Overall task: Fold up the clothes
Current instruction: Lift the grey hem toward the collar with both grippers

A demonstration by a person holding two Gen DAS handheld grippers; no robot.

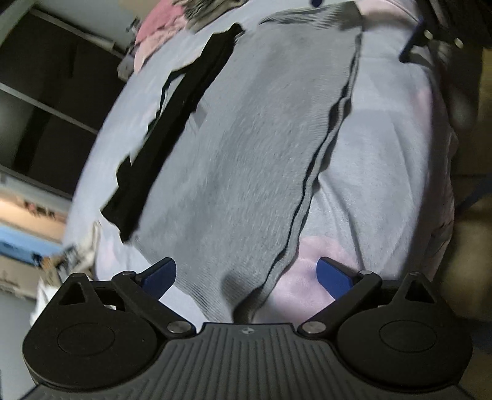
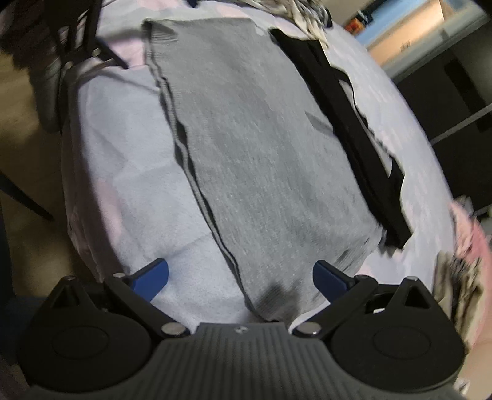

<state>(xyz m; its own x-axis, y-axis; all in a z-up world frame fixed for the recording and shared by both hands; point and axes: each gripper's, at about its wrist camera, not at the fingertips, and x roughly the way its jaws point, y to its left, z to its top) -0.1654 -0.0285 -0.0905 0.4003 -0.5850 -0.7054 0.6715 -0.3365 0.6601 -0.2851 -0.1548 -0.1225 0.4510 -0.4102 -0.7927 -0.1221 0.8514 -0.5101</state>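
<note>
A grey knit garment (image 1: 246,147) lies folded in a long strip on a pale lilac bed cover (image 1: 390,147); it also fills the middle of the right wrist view (image 2: 261,160). A black garment (image 1: 172,123) lies along its far side, also visible in the right wrist view (image 2: 353,123). My left gripper (image 1: 246,275) hovers open over one end of the grey strip, blue fingers (image 1: 160,274) spread wide, nothing between the pads. My right gripper (image 2: 241,278) stands open over the opposite end, its fingers (image 2: 330,277) straddling the grey edge without pressing it.
A pink and patterned heap of clothes (image 1: 160,27) lies at one end of the bed, seen also in the right wrist view (image 2: 467,258). Dark cabinets (image 1: 40,101) stand beyond the bed. The other gripper and hand (image 2: 55,40) show at the far corner. Wooden floor (image 2: 24,123) lies beside the bed.
</note>
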